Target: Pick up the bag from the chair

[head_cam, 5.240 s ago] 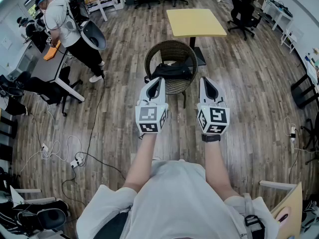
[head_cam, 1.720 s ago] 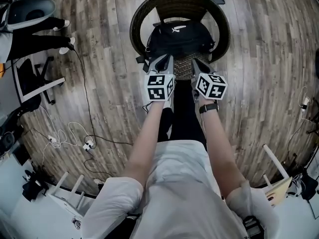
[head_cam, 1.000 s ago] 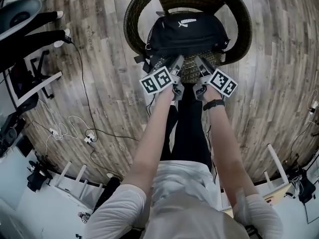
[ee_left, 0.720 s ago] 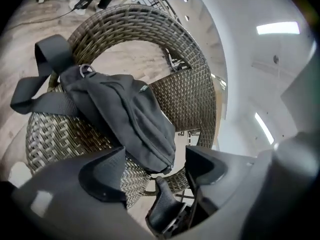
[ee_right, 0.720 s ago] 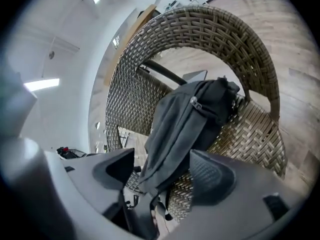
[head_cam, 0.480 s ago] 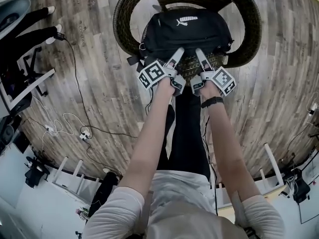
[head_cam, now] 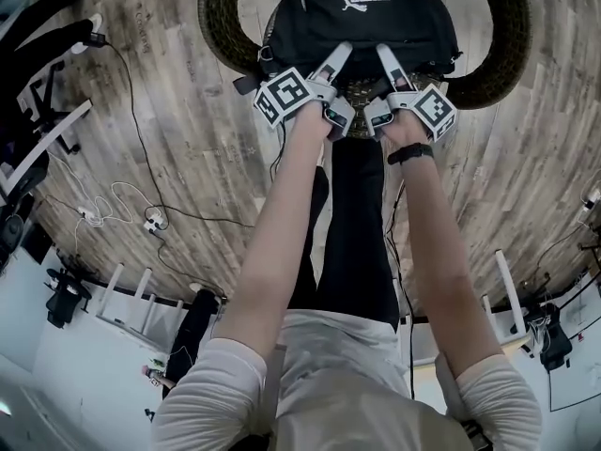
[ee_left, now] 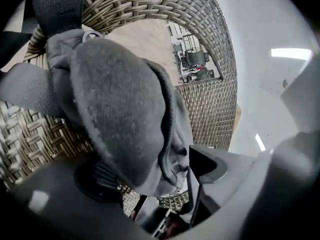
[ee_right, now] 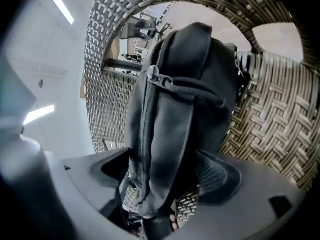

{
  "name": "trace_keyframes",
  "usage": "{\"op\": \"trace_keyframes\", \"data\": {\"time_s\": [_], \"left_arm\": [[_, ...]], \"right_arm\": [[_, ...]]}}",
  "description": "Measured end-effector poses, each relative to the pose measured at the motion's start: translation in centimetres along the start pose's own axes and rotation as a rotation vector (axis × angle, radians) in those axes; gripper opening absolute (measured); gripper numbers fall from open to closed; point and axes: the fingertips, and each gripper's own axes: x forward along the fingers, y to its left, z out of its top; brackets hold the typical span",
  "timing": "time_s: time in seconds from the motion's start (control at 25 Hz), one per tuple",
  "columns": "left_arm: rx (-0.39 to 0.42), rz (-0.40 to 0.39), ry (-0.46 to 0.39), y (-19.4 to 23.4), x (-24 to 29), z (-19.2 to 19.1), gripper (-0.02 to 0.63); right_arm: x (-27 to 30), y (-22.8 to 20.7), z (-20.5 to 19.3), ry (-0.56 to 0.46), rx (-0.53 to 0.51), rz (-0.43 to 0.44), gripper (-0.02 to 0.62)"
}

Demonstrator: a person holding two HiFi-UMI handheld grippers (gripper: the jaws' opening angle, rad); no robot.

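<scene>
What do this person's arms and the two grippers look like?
Bare forearms below short white sleeves, with a black band on the right wrist. The left gripper and right gripper are light grey, each with tapered jaws, dark textured pads and a white cube bearing black square markers.

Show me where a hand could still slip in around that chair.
The bag fills nearly the whole seat; only a thin wicker strip shows at its front, between the left gripper and right gripper, whose jaws have just been opening around the bag. Bare wood floor lies either side of the chair.
</scene>
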Motion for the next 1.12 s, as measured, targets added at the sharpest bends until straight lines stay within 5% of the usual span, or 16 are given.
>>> {"op": "trace_keyframes", "data": {"time_s": [0.36, 0.48, 0.64, 0.88, 1.12], "left_arm": [[-0.021, 0.062, -0.028, 0.8, 1.3, 1.4, 0.388], [-0.029, 0.123, 0.0, 1.8, 1.4, 1.4, 0.321], [0.06, 0.18, 0.039, 2.4, 1.3, 1.0, 0.232], [0.091, 0.167, 0.033, 1.6, 1.1, 0.7, 0.145], [0.095, 0.127, 0.039, 1.0, 0.2, -0.2, 0.041]], "right_arm": [[1.9, 0.0, 0.7, 0.0, 0.039, -0.092, 0.371], [2.2, -0.6, 0.6, 0.013, 0.039, -0.165, 0.371], [2.3, -1.4, 0.5, 0.017, 0.02, -0.262, 0.346], [1.6, -0.9, 0.3, 0.025, -0.035, -0.26, 0.256], [0.4, 0.0, -0.7, 0.014, -0.036, -0.208, 0.091]]}}
